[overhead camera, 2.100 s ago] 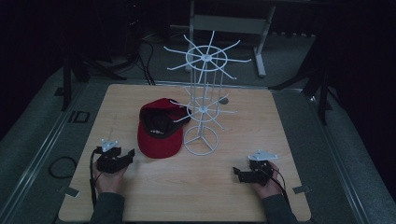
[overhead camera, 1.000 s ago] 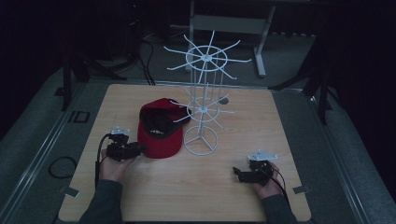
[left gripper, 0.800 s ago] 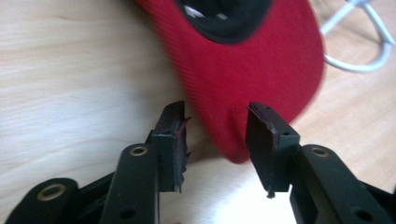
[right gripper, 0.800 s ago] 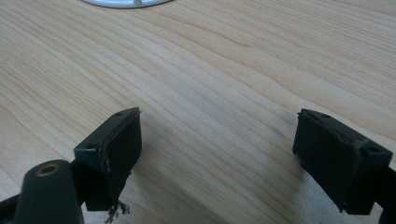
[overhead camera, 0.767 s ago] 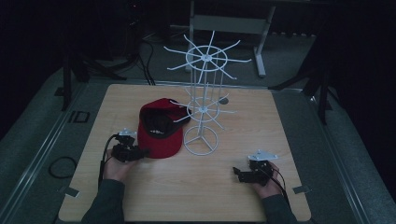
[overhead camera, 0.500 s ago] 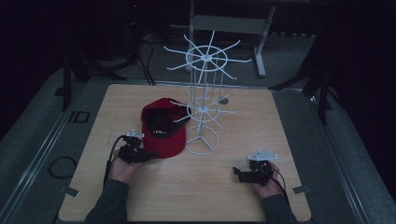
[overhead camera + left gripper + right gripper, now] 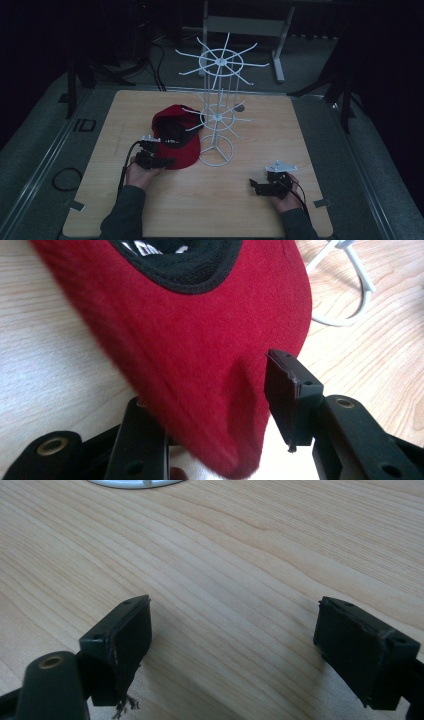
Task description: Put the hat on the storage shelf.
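Note:
A red cap (image 7: 176, 136) with a black inner band lies on the wooden table (image 7: 210, 200), left of a white wire rack (image 7: 216, 120). My left gripper (image 7: 168, 162) is at the near edge of the cap's brim. In the left gripper view the red brim (image 7: 200, 340) lies between the jaws of the left gripper (image 7: 215, 390), draped over the left one and close against the right pad. These jaws have just been opening, and I see no clear pinch on the brim. My right gripper (image 7: 256, 186) rests open on the table at the near right, with only bare wood between the jaws of the right gripper (image 7: 230, 625).
The rack's round wire base (image 7: 216, 152) stands just right of the cap; its rim shows in the left gripper view (image 7: 350, 300) and the right gripper view (image 7: 135, 483). Wire arms spread out above the cap. Cables trail from both grippers. A dark floor surrounds the table.
My left hand has moved right along the table to the cap's brim, which now sits between its jaws. The cap has shifted slightly right. The right hand has stayed put.

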`<state>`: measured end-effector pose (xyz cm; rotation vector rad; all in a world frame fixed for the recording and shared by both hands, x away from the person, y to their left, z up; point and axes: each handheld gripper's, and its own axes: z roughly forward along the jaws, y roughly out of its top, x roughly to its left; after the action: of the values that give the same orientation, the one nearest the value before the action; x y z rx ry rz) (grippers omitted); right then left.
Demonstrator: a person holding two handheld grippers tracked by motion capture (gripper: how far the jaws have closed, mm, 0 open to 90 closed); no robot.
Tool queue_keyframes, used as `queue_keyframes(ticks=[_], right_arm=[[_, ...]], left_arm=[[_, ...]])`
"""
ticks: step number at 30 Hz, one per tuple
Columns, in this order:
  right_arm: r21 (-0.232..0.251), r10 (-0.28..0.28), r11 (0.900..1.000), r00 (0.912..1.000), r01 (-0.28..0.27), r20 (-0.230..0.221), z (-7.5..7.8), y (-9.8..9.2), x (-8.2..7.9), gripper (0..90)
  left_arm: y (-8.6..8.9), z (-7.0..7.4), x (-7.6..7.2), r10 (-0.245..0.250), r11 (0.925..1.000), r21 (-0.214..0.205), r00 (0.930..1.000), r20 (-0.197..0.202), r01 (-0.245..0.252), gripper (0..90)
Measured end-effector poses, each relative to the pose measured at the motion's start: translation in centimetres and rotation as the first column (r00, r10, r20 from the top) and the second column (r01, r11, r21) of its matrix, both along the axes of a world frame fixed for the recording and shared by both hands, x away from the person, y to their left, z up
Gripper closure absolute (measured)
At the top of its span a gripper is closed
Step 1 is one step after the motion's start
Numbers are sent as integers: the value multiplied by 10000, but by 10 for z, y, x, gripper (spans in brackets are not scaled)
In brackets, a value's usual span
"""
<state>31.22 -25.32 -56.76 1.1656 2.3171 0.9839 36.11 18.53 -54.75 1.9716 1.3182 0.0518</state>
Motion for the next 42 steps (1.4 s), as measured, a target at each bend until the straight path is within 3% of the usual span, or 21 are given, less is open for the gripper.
queue_keyframes(ticks=[9, 12, 16, 27, 30, 37, 40, 42], right_arm=[[2, -1, 10000, 10000, 1, -1, 0, 0, 0, 153], [0, 0, 10000, 10000, 0, 1, 0, 0, 0, 153], [-2, 0, 10000, 10000, 0, 1, 0, 0, 0, 153], [4, 4, 10000, 10000, -4, 12, 0, 0, 0, 153], [-2, 9, 10000, 10000, -9, 12, 0, 0, 0, 153], [-6, 14, 10000, 10000, -14, 13, 0, 0, 0, 153], [-7, 15, 10000, 10000, -15, 13, 0, 0, 0, 153], [-7, 14, 10000, 10000, -14, 12, 0, 0, 0, 153]], left_arm=[[-1, -4, 4, -182, 9998, 81, 9998, -124, 183, 616], [-1, -4, 1, -297, 9995, -102, 9995, -44, 296, 662], [-4, 0, -8, -466, 9989, 103, 9982, 375, 462, 700], [-3, 2, -30, -561, 9983, -76, 9934, 1004, 572, 842], [-2, 2, -32, -431, 9990, -98, 9941, 999, 443, 850], [11, 1, -34, 490, 9984, -326, 9925, 1122, -456, 855], [20, 2, -33, 885, 9950, -558, 9895, 1142, -826, 855], [24, 5, -34, 1105, 9933, -500, 9847, 1347, -1046, 855]])
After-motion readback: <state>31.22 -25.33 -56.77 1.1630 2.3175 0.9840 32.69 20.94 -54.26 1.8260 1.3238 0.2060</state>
